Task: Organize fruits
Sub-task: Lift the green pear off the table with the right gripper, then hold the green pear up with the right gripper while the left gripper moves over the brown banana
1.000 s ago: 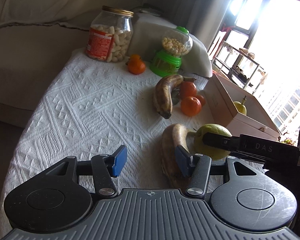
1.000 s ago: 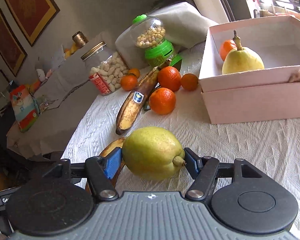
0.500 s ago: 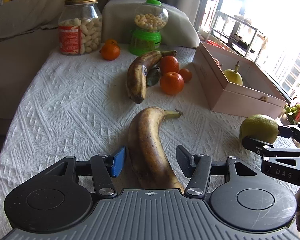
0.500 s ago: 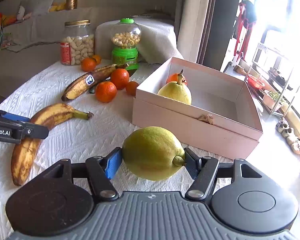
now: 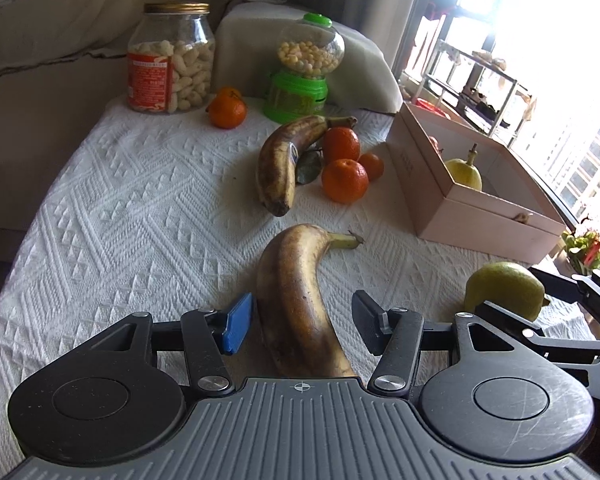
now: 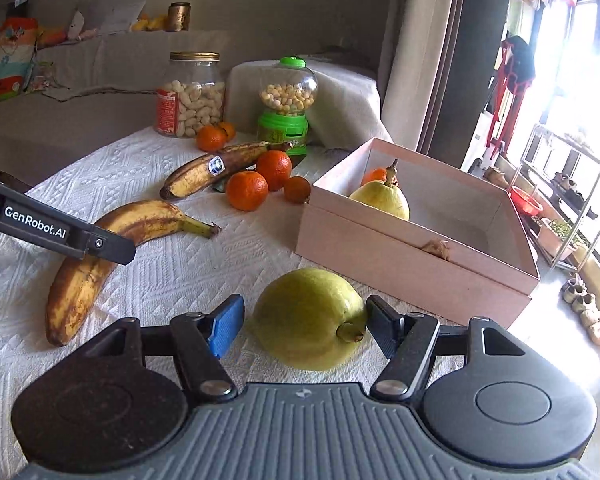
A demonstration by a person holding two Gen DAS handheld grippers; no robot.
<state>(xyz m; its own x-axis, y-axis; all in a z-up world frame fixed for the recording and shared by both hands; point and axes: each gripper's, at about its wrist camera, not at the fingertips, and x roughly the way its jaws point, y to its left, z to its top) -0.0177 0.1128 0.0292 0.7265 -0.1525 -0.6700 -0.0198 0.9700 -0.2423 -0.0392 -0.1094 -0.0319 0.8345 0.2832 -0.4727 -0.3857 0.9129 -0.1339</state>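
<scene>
L tongs (image 5: pixel 300 320): jaws wide apart, pointing fwd and angled down toward the desk (image 5: pixel 120 208). They straddle a banana (image 5: pixel 296 296); blue pad (image 5: pixel 238 326) sits just beside it w/ a thin gap, and the dark pad on the other side is also clear of it. No grip.

R tongs (image 6: pixel 302 322): roughly level across, tilted slightly down, jaws part open around a pear (image 6: pixel 308 316). Blue pad (image 6: pixel 226 326) is apart from it; dark pad (image 6: pixel 380 320) is at the stem end, contact can't be told. From the R cam, one L finger shows at far left, reaching in low over the banana.
</scene>
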